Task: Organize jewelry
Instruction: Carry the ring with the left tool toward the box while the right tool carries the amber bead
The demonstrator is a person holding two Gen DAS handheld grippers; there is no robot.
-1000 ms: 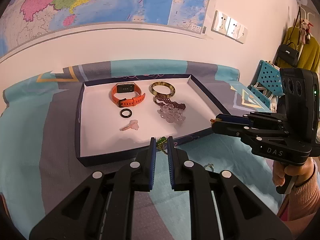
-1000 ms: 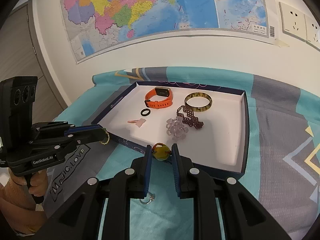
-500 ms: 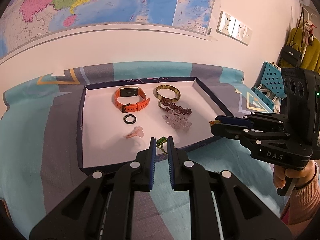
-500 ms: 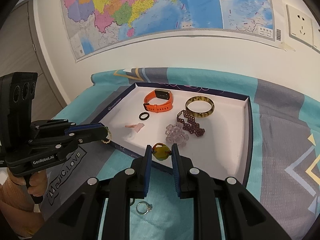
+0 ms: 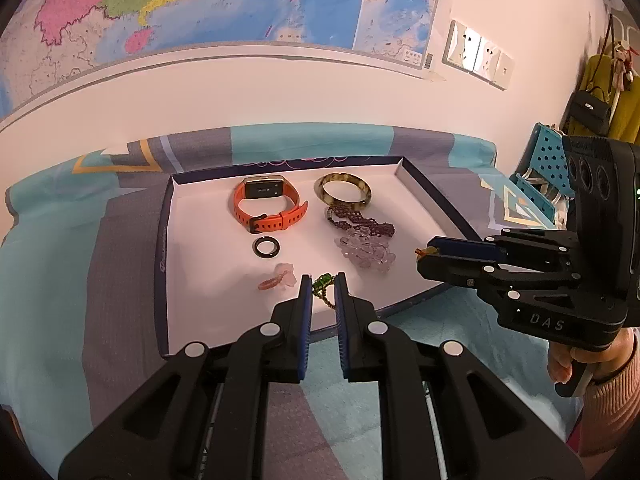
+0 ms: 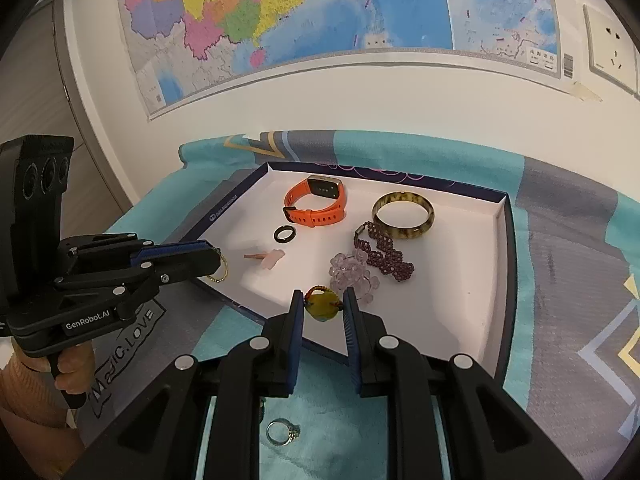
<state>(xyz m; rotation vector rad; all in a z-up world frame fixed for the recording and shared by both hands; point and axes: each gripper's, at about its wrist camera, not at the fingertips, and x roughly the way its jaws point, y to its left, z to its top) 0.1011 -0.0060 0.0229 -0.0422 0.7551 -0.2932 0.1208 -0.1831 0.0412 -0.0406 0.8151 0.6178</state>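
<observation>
Both grippers have crept forward over the tray (image 5: 164, 240) since a second ago. Left view: left gripper (image 5: 323, 280) clamped on a green-beaded chain (image 5: 322, 282), dangling above the tray floor near the pink clip (image 5: 280, 276), presumably to drop in. Right view: right gripper (image 6: 323, 300) pinches a yellow bead (image 6: 322, 306) over the near rim; silver ring (image 6: 282, 432) lies on the cloth, still outside.

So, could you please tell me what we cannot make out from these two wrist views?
- Left wrist view: most of the gold chain with green beads is hidden between the left gripper jaws.
- Right wrist view: the yellow bead on a red cord is partly covered by the right gripper jaws.
- Right wrist view: the silver ring is too small to show its stone clearly.
</observation>
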